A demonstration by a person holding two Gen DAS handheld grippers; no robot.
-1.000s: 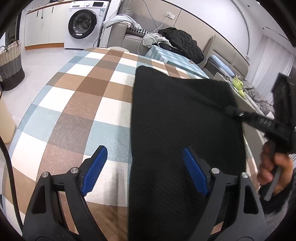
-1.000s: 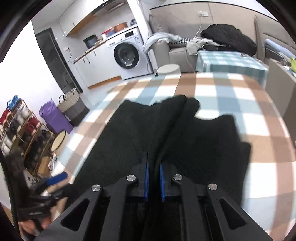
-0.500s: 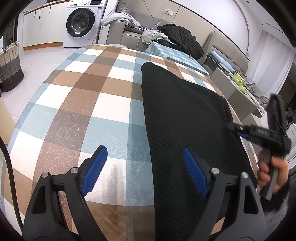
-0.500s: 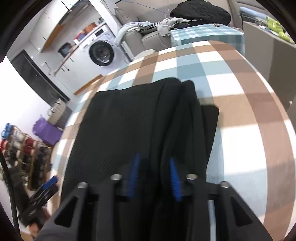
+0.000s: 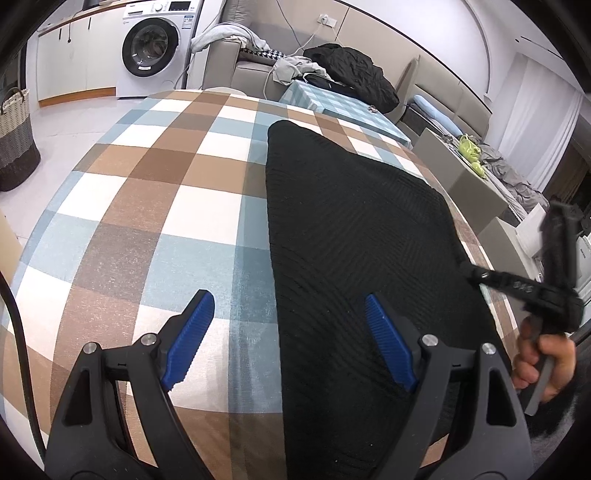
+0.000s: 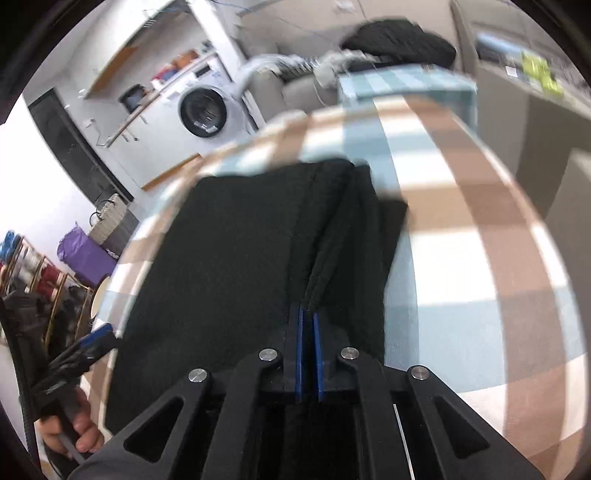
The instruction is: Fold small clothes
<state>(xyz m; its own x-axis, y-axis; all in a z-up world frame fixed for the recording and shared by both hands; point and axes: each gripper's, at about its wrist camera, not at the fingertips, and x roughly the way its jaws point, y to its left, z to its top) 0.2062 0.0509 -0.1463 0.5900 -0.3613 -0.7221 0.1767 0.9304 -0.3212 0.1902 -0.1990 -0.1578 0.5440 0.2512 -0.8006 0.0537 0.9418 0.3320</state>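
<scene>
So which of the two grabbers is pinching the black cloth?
The right gripper: its blue fingers are shut on the black cloth. The left gripper is wide open, holding nothing.

A desk w/ a brown, blue & white checked cloth (image 5: pixel 155 206) fills the foreground. Behind it, a white front-load washing machine (image 5: pixel 155 48) stands under a counter, next to a beige sofa (image 5: pixel 229 62) strewn w/ pale laundry (image 5: pixel 225 35) & a black jacket (image 5: pixel 351 74). A woven basket (image 5: pixel 14 136) sits on the floor at left. In the right wrist view, a purple bag (image 6: pixel 83 254) lies beside a shoe rack (image 6: pixel 33 269); bkgd there is blurred.
</scene>
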